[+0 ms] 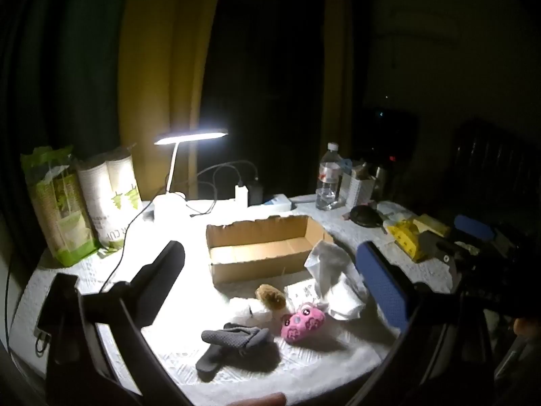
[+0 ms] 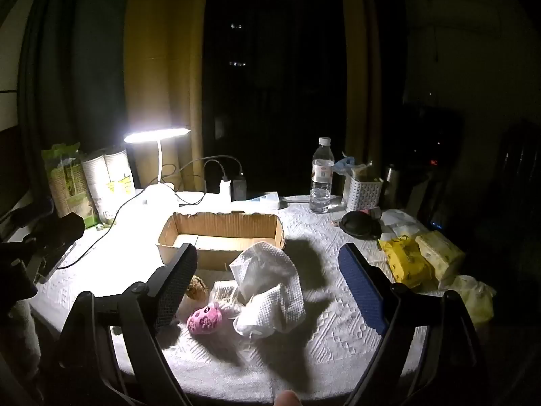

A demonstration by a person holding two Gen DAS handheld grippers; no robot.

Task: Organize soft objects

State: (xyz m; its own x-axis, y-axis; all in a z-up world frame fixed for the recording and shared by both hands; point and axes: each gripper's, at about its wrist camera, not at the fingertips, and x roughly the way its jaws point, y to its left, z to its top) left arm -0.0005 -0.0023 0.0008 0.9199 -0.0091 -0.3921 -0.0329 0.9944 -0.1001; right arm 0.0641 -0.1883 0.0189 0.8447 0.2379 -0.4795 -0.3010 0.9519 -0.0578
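Observation:
An open cardboard box [image 1: 257,225] [image 2: 219,218] sits mid-table under the lamp and looks empty. In front of it lie a pink plush toy [image 1: 302,321] [image 2: 204,319], a crumpled white cloth [image 1: 334,280] [image 2: 270,287], a small brown fuzzy thing [image 1: 270,296] [image 2: 197,287], a white fluffy piece [image 1: 247,306] and a grey glove [image 1: 233,341]. My left gripper [image 1: 270,247] is open above these items and holds nothing. My right gripper [image 2: 268,250] is also open, with the white cloth below its gap and untouched.
A lit desk lamp [image 1: 191,135] [image 2: 155,134] with cables and a charger stands behind the box. Paper cup packs [image 1: 108,196] are at the left. A water bottle [image 2: 321,176], a white basket [image 2: 363,193] and yellow tissue packs [image 2: 405,260] are at the right.

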